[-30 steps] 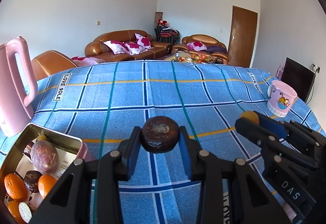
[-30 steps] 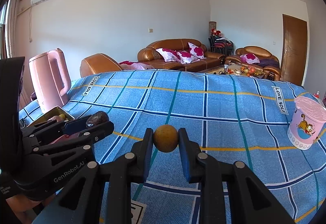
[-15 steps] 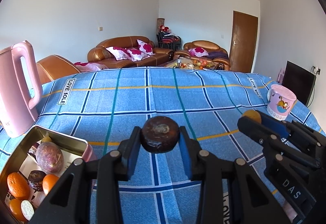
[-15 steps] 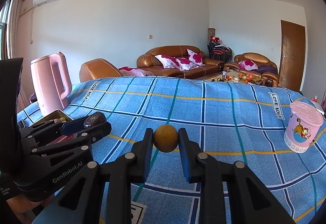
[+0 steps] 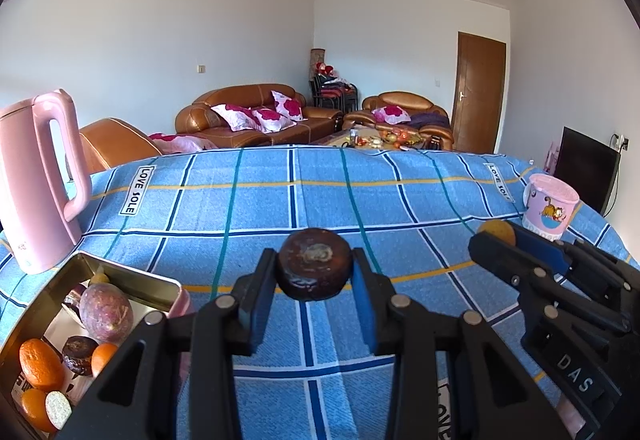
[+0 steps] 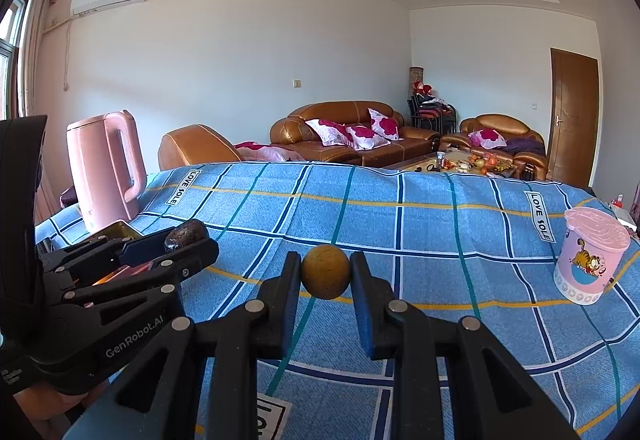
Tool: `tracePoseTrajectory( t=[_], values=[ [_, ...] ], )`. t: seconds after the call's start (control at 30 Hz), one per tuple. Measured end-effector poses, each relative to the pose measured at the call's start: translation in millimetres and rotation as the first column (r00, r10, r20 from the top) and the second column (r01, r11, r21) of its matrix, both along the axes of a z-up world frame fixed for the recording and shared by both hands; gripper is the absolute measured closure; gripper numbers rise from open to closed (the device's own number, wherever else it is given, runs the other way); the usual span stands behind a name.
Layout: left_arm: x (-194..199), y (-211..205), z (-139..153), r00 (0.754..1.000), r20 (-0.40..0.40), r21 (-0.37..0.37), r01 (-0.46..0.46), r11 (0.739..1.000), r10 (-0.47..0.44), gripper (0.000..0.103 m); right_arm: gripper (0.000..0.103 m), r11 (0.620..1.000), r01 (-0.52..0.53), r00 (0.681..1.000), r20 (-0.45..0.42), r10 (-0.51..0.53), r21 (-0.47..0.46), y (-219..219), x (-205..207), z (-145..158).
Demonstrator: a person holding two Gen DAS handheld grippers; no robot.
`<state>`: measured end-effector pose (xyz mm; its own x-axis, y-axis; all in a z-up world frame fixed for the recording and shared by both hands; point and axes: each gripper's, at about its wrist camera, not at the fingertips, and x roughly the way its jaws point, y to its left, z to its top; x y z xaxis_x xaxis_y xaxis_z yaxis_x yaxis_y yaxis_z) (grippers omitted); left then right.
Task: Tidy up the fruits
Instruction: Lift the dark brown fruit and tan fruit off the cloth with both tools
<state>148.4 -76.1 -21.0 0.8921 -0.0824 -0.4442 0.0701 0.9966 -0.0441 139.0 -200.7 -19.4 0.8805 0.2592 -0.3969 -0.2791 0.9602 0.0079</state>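
Fruits held aloft: left gripper (image 5: pixel 316 272) fingers clamp dark wrinkled fruit (image 5: pixel 315 264) — light, brittle-skinned; right gripper (image 6: pixel 326 274) fingers pinch round yellow fruit (image 6: pixel 325 271), firm, likely to roll.

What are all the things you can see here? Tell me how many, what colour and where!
Round dark brown fruit: one, held in left gripper.
Round yellow-brown fruit: one, held in right gripper.
Gold metal tin: one, near left, holding orange, purple and dark fruits.
Pink kettle: one, far left.
Pink cartoon cup: one, right side.
Blue checked tablecloth: one, covers table.
Brown leather sofas: background.
Left gripper: black, shut.
Right gripper: black, shut.
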Motion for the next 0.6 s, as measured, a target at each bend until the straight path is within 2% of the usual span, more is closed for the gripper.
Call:
tracePoseTrajectory(
  t=[0.6],
  values=[
    [-12.7, -1.9, 3.8, 0.998, 0.064, 0.012, -0.011, 1.0, 0.01, 0.065, 0.076, 1.0, -0.001, 0.999, 0.05, 0.0, 0.009, -1.6, -10.4, 2.7]
  ],
)
